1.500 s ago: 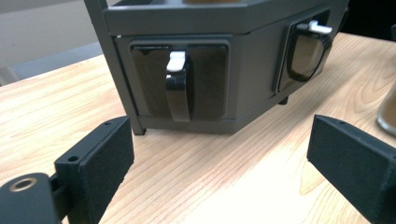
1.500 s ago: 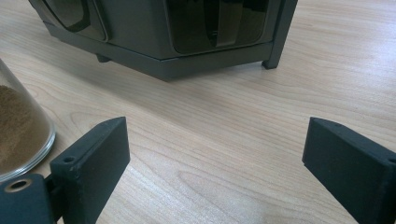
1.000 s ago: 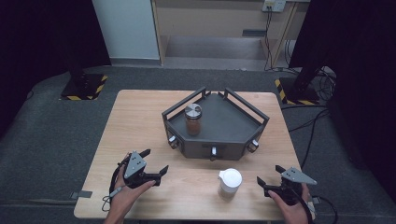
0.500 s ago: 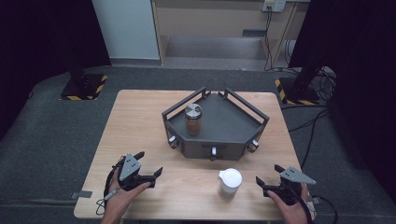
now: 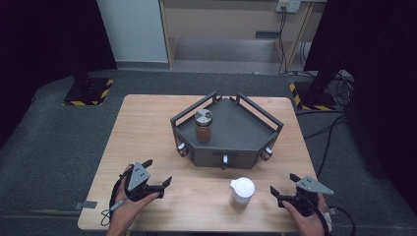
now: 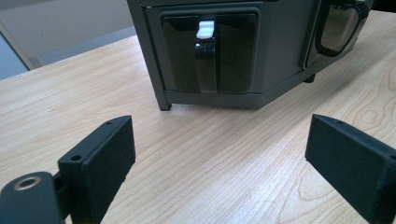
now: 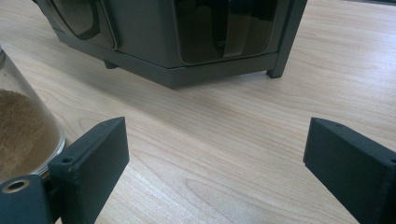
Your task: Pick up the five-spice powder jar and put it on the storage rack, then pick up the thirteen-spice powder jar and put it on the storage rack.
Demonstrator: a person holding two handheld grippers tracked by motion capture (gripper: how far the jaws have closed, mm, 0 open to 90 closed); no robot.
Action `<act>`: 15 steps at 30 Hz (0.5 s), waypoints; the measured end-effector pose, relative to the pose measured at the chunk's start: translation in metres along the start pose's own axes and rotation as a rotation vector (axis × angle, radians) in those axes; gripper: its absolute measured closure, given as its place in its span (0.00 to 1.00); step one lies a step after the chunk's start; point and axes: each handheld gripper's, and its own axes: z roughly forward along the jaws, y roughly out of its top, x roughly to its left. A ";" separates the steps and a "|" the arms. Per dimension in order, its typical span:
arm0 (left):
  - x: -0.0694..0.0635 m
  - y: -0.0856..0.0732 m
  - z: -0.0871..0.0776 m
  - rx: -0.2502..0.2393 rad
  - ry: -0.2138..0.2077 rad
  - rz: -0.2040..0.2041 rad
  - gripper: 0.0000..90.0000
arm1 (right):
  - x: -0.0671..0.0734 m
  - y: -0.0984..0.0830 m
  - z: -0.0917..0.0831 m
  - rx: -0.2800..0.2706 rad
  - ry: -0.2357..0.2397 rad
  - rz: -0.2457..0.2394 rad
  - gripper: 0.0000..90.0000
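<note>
Both grippers' (image 5: 157, 173) (image 5: 283, 184) matte black jaws spread over grainy wood near the white-lidded jar (image 5: 242, 191).

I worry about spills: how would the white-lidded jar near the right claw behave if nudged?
The white-lidded jar stands upright and fairly tall, so a high push could probably tip it. Its clear wall looks like glass, likely slippery and breakable. The brown powder inside probably adds some weight.

Brown jar (image 5: 203, 126) upright on grey rack (image 5: 246, 129), wooden table (image 5: 147, 128).
</note>
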 end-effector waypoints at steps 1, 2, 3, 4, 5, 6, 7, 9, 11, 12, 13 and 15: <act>0.000 0.000 0.000 0.001 0.001 -0.001 0.08 | 0.000 0.000 0.000 -0.003 -0.001 0.000 0.08; 0.000 -0.001 0.000 0.002 0.001 -0.002 0.08 | 0.000 0.000 0.000 -0.006 -0.002 0.000 0.08; 0.000 -0.001 -0.001 0.004 0.002 -0.002 0.08 | 0.000 0.000 0.000 -0.007 -0.002 0.000 0.08; 0.000 -0.001 -0.001 0.006 0.003 -0.002 0.09 | 0.000 0.000 0.000 -0.006 -0.002 0.000 0.08; 0.000 -0.001 -0.001 0.007 0.005 -0.002 0.08 | 0.000 0.000 -0.001 -0.007 -0.002 0.001 0.08; 0.000 -0.001 -0.001 0.006 0.006 -0.002 0.08 | 0.000 0.000 -0.001 -0.008 -0.001 0.003 0.08; 0.000 -0.001 -0.001 0.005 0.008 -0.003 0.09 | 0.000 0.000 -0.001 -0.008 0.000 0.003 0.08; 0.000 0.000 -0.002 0.002 0.010 -0.002 0.08 | 0.000 0.000 -0.002 -0.009 -0.001 0.004 0.08; 0.000 0.000 -0.003 -0.001 0.014 -0.003 0.09 | -0.001 -0.001 -0.002 -0.009 0.001 0.000 0.08; 0.000 0.000 -0.003 -0.002 0.014 -0.006 0.09 | -0.001 -0.001 -0.002 -0.008 0.003 -0.002 0.08; 0.001 -0.001 -0.003 -0.002 0.014 -0.006 0.08 | -0.001 -0.001 -0.002 -0.008 0.004 -0.001 0.07; 0.001 -0.001 -0.003 0.003 0.013 -0.005 0.09 | 0.000 0.000 -0.002 -0.010 0.006 -0.001 0.07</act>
